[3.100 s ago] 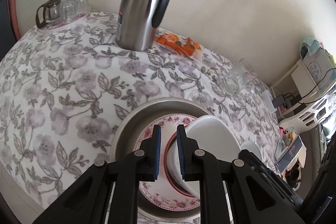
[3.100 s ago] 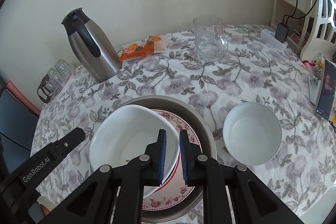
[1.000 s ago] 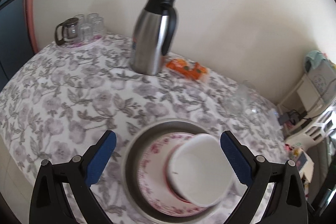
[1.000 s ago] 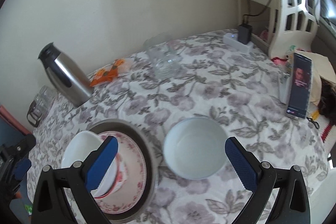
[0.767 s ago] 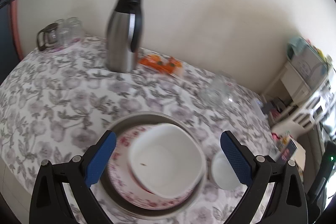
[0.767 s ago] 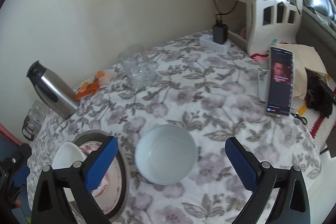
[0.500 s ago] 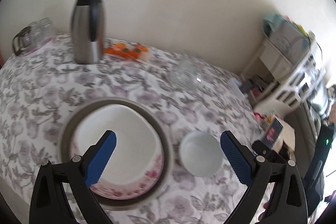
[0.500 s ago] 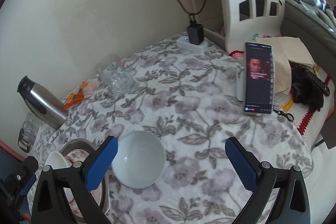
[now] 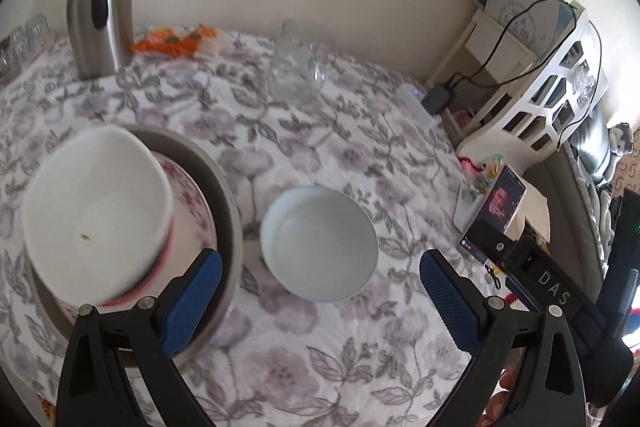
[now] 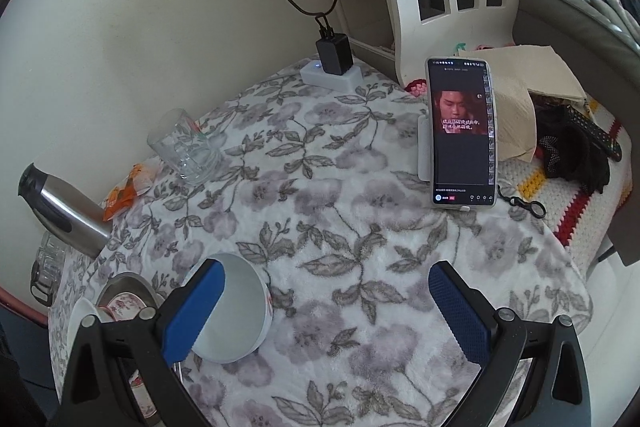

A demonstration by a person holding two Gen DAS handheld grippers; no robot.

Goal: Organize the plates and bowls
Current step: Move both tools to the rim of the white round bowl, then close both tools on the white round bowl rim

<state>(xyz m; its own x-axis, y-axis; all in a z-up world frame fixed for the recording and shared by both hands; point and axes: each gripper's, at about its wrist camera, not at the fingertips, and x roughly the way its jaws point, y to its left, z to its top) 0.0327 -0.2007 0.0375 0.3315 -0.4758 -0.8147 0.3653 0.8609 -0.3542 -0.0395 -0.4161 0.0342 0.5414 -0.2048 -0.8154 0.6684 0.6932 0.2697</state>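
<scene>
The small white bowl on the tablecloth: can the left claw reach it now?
Probably yes. The left claw is open, the small white bowl lies just ahead between its fingers, and nothing stands between.

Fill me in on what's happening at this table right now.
A person holding two grippers is tidying dishes. Both the left gripper and right gripper are open and hold nothing. A large white bowl sits tilted on a floral plate inside a metal basin. A smaller white bowl stands alone on the tablecloth, between the left gripper's fingers in view.
</scene>
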